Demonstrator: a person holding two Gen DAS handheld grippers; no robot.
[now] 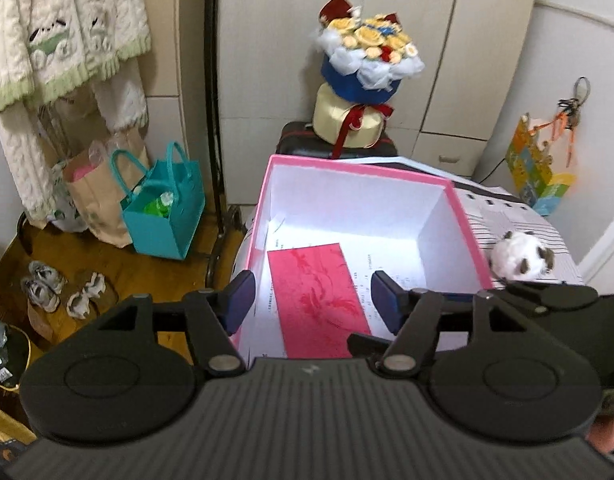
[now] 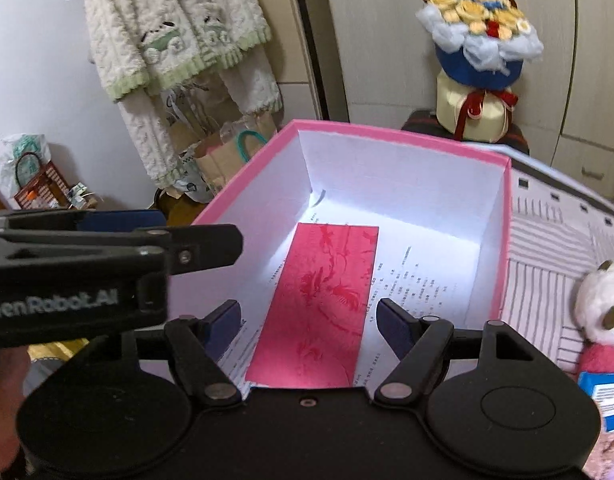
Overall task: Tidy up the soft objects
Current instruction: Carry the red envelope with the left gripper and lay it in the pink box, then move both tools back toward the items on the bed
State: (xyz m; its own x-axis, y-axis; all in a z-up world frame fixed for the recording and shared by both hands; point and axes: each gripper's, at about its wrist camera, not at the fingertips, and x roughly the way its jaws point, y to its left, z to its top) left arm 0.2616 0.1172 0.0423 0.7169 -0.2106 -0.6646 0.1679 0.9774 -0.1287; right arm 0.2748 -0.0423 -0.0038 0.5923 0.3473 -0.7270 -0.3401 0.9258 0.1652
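An open pink box [image 1: 263,200] [image 2: 243,176] with white inner walls stands on a striped bed cover. A red envelope [image 1: 315,296] [image 2: 327,304] and printed paper lie on its floor. A white and brown plush panda [image 1: 521,256] [image 2: 603,304] lies on the cover to the right of the box. My left gripper [image 1: 311,300] is open and empty over the box's near edge; it also shows at the left of the right wrist view [image 2: 119,220]. My right gripper [image 2: 309,322] is open and empty above the box's near end.
A flower bouquet [image 1: 367,48] [image 2: 479,36] stands on a dark suitcase [image 1: 299,140] behind the box. A teal bag [image 1: 167,208], paper bags and shoes [image 1: 43,284] sit on the wooden floor at the left. A knit cardigan [image 2: 167,28] hangs on the wall. A blue box [image 2: 607,396] lies at the right.
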